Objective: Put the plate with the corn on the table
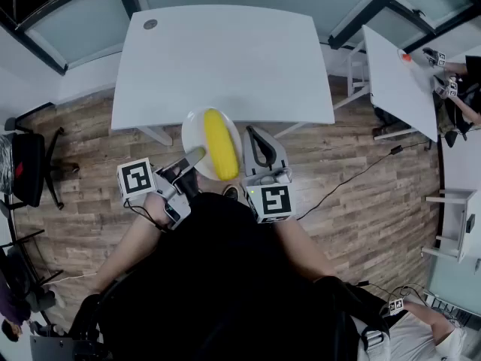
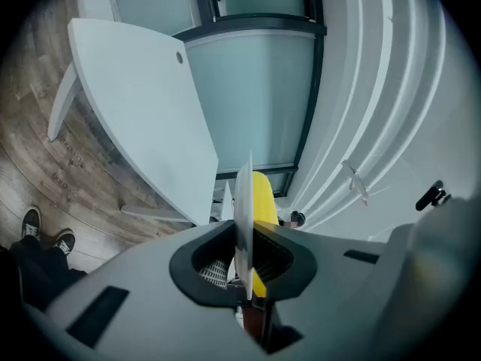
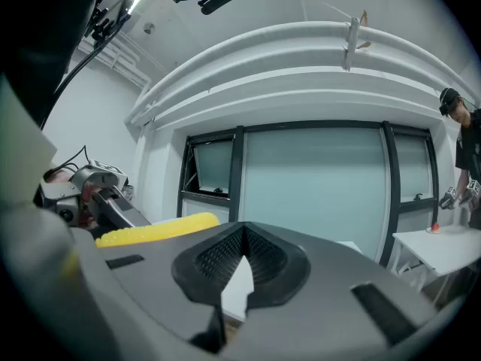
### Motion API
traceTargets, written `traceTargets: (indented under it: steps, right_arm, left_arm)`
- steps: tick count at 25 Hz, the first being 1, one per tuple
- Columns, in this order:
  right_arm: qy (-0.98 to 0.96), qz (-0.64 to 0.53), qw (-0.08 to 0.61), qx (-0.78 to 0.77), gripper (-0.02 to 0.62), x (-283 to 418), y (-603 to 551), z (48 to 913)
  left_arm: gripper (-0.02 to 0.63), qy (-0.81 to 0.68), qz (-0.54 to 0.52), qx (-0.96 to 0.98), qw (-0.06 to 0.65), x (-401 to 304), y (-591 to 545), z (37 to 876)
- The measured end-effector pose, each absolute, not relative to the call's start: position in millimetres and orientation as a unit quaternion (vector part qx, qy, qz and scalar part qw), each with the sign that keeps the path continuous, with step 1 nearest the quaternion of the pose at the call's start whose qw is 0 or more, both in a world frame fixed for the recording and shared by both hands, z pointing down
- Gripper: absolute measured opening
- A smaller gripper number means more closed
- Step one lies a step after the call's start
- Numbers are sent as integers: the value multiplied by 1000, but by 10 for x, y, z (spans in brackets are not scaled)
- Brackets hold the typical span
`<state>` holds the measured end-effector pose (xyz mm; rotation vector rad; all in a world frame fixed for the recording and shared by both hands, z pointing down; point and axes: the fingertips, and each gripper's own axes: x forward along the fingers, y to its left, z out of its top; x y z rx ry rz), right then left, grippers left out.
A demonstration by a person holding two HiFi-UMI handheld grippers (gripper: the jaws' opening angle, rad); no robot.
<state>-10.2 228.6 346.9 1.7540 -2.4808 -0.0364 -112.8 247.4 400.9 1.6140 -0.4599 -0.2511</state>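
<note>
Left claw on thin round plate

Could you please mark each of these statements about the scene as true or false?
1. The corn lies on a white plate. True.
2. The left gripper has its jaws closed on the plate's rim. True.
3. The plate rests in the middle of the table. False: it is held at the table's near edge, in front of the person.
4. The corn is green. False: it is yellow.
5. The floor is made of wood-look planks. True.
</note>
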Motion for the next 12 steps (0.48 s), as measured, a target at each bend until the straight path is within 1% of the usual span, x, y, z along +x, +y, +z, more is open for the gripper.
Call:
traceTargets:
  steps: [12]
  right_arm:
    - [-789, 17, 28, 614, 3, -219, 2313, 3605]
  left_arm:
    - [34, -201, -100, 708, 670, -1404, 2383, 4136]
